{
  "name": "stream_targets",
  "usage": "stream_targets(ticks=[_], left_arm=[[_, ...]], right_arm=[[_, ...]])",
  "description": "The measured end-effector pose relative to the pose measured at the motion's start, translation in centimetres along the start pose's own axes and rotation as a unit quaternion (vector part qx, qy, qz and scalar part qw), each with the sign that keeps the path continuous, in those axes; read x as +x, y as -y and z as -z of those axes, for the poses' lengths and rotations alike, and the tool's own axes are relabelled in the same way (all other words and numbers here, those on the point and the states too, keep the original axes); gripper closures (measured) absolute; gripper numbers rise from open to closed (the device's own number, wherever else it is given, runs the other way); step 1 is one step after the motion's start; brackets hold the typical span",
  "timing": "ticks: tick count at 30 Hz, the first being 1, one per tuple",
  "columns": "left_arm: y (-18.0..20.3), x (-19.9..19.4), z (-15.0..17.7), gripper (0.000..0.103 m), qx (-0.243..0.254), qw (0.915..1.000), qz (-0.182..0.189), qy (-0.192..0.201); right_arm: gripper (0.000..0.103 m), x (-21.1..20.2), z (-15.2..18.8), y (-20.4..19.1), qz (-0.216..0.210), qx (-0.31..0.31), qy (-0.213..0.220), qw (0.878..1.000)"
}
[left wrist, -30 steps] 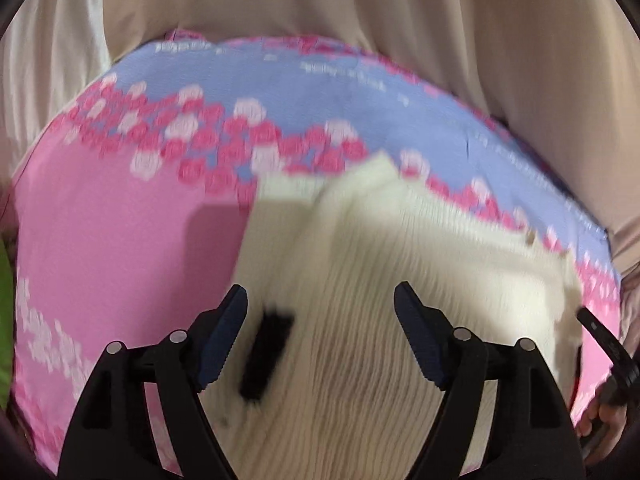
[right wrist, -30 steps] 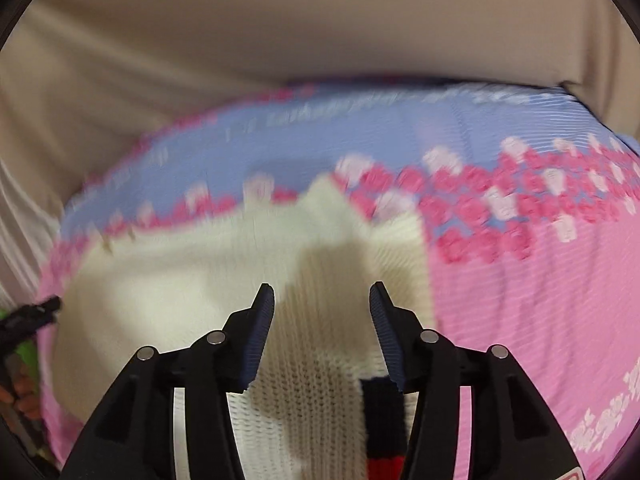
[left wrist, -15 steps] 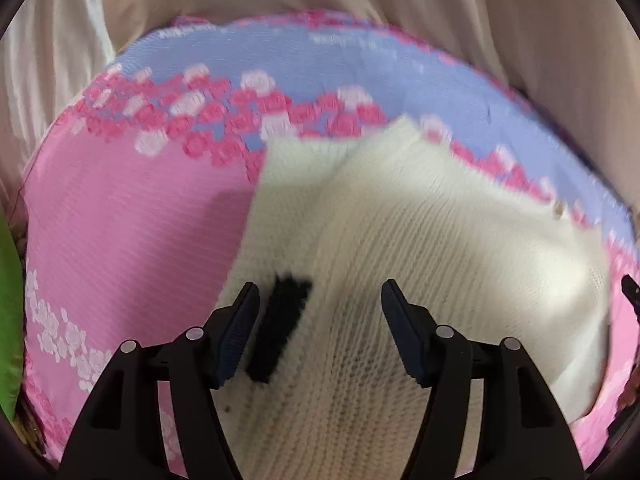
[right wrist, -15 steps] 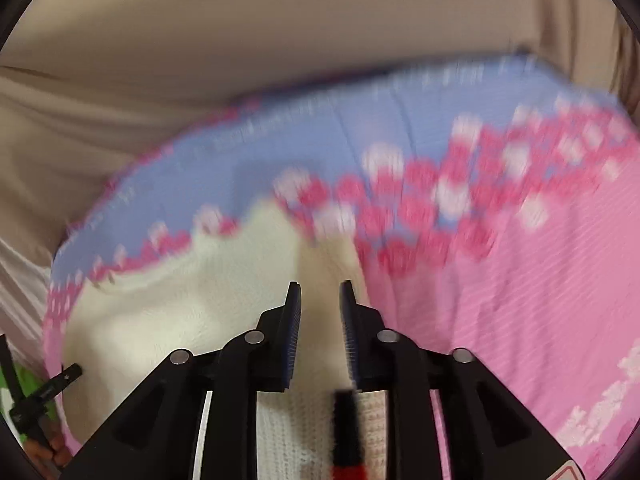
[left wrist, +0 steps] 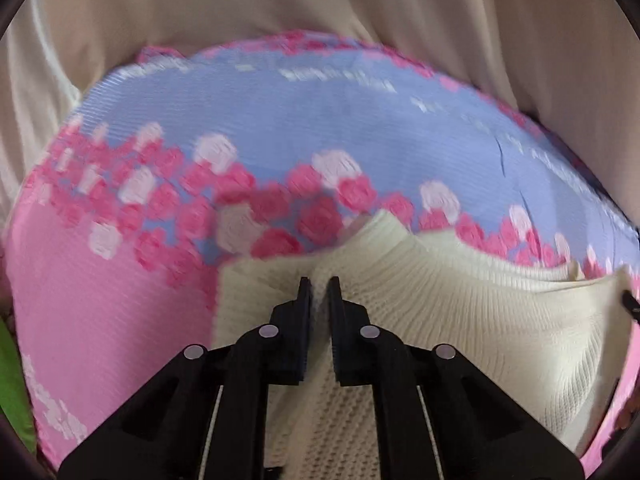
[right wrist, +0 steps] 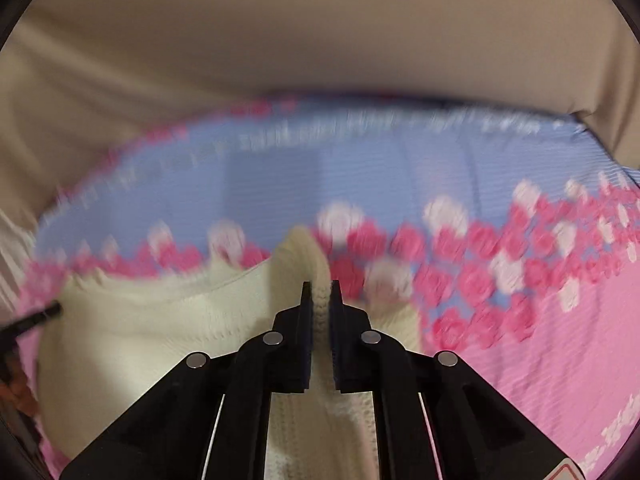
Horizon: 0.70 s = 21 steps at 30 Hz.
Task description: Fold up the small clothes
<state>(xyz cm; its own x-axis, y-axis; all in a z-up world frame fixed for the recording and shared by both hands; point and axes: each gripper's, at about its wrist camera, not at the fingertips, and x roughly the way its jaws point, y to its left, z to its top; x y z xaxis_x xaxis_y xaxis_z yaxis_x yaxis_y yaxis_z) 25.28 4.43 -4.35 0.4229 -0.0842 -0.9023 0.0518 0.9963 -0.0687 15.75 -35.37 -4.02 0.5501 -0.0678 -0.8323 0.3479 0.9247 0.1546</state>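
Observation:
A cream knitted garment (left wrist: 460, 312) lies on a pink and blue flowered mat (left wrist: 100, 300). My left gripper (left wrist: 319, 286) is shut on a raised fold of the knit near the garment's left edge, and the cloth rises to a peak between the pads. In the right wrist view the same garment (right wrist: 140, 340) fills the lower left. There my right gripper (right wrist: 319, 290) is closing its jaws on a pinched ridge of knit at the garment's right edge, with the pads pressing on it. The cloth under both grippers is hidden.
The mat (right wrist: 520, 360) lies on rumpled beige sheeting (left wrist: 320, 0) that rises behind it. A green item (left wrist: 12, 380) shows at the far left edge of the left wrist view. Pink mat stretches to the outer side of each gripper.
Both grippers went from open over the flat garment to shut on pinched folds of knit. The black stripe seen earlier near each gripper is out of sight. Both views shifted over the mat.

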Motion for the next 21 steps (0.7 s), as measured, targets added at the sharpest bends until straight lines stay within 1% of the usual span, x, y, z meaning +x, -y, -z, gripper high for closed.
stream_targets(ticks=[1, 3, 4, 5, 6, 7, 8, 9, 10, 11, 12, 14, 15, 16, 17, 18, 19, 20, 21], left_arm=[[-0.1, 0.3, -0.3, 0.095, -0.004, 1.0, -0.005, -0.004], [-0.3, 1.9, -0.6, 0.094, -0.013, 0.9995, -0.008, -0.026], [-0.3, 2.4, -0.6, 0.092, -0.018, 0.9994, -0.012, -0.027], [-0.2, 2.2, -0.6, 0.091, -0.018, 0.9994, -0.015, -0.025], [-0.1, 1.7, -0.6, 0.089, -0.013, 0.9994, -0.015, -0.028], [-0.1, 1.1, -0.6, 0.083, -0.012, 0.9994, -0.012, -0.029], [-0.2, -0.2, -0.3, 0.081, -0.013, 0.9996, -0.007, -0.022], [-0.3, -1.4, 0.2, 0.081, -0.012, 0.9999, -0.003, -0.01], [-0.3, -2.7, 0.8, 0.081, -0.01, 0.9999, 0.0, 0.002], [0.0, -4.3, 2.0, 0.082, -0.001, 0.9999, 0.001, 0.014], [0.4, -5.1, 2.9, 0.083, 0.009, 0.9998, 0.005, 0.017], [1.8, -6.1, 5.5, 0.083, 0.027, 0.9994, 0.017, 0.01], [2.8, -6.2, 7.2, 0.083, 0.037, 0.9991, 0.023, -0.001], [3.7, -5.9, 8.8, 0.08, 0.046, 0.9984, 0.028, -0.015], [4.2, -5.5, 10.0, 0.08, 0.051, 0.998, 0.025, -0.027], [4.7, -4.5, 11.2, 0.08, 0.051, 0.9975, 0.016, -0.047], [4.7, -4.4, 12.0, 0.079, 0.049, 0.9979, 0.011, -0.042], [4.7, -4.6, 12.4, 0.079, 0.053, 0.9982, 0.005, -0.026], [4.9, -4.8, 12.6, 0.079, 0.066, 0.9975, -0.005, -0.024]], right_arm=[[0.096, -0.2, -0.3, 0.8, -0.006, 0.017, 0.006, 1.0], [0.095, 2.1, -0.5, 2.0, -0.008, 0.036, -0.031, 0.999], [0.095, 3.9, -0.2, 2.5, 0.0, 0.039, -0.06, 0.997], [0.094, 4.6, 0.2, 2.9, 0.004, 0.046, -0.075, 0.996], [0.093, 4.0, 0.4, 3.0, -0.006, 0.06, -0.066, 0.996], [0.092, 2.0, 0.7, 3.2, -0.017, 0.079, -0.035, 0.996], [0.09, -0.1, 1.1, 3.0, -0.018, 0.084, -0.007, 0.996], [0.087, -1.7, 1.5, 2.8, -0.02, 0.083, 0.009, 0.996], [0.087, -3.8, 2.5, 1.8, -0.026, 0.072, 0.023, 0.997], [0.087, -4.8, 3.4, 0.8, -0.036, 0.057, 0.024, 0.997], [0.087, -5.5, 4.6, -0.7, -0.048, 0.039, 0.017, 0.998], [0.091, -5.5, 7.2, -4.0, -0.073, 0.002, -0.011, 0.997], [0.091, -4.7, 8.9, -6.3, -0.084, -0.027, -0.033, 0.996], [0.092, -4.0, 9.8, -7.7, -0.086, -0.045, -0.043, 0.994], [0.093, -2.6, 11.1, -9.1, -0.083, -0.067, -0.065, 0.992], [0.093, -1.4, 11.9, -9.6, -0.073, -0.079, -0.08, 0.991], [0.095, -0.9, 12.7, -9.8, -0.063, -0.087, -0.08, 0.991], [0.097, -1.6, 12.9, -9.8, -0.063, -0.085, -0.073, 0.992], [0.097, -2.4, 12.6, -9.5, -0.061, -0.075, -0.076, 0.992]])
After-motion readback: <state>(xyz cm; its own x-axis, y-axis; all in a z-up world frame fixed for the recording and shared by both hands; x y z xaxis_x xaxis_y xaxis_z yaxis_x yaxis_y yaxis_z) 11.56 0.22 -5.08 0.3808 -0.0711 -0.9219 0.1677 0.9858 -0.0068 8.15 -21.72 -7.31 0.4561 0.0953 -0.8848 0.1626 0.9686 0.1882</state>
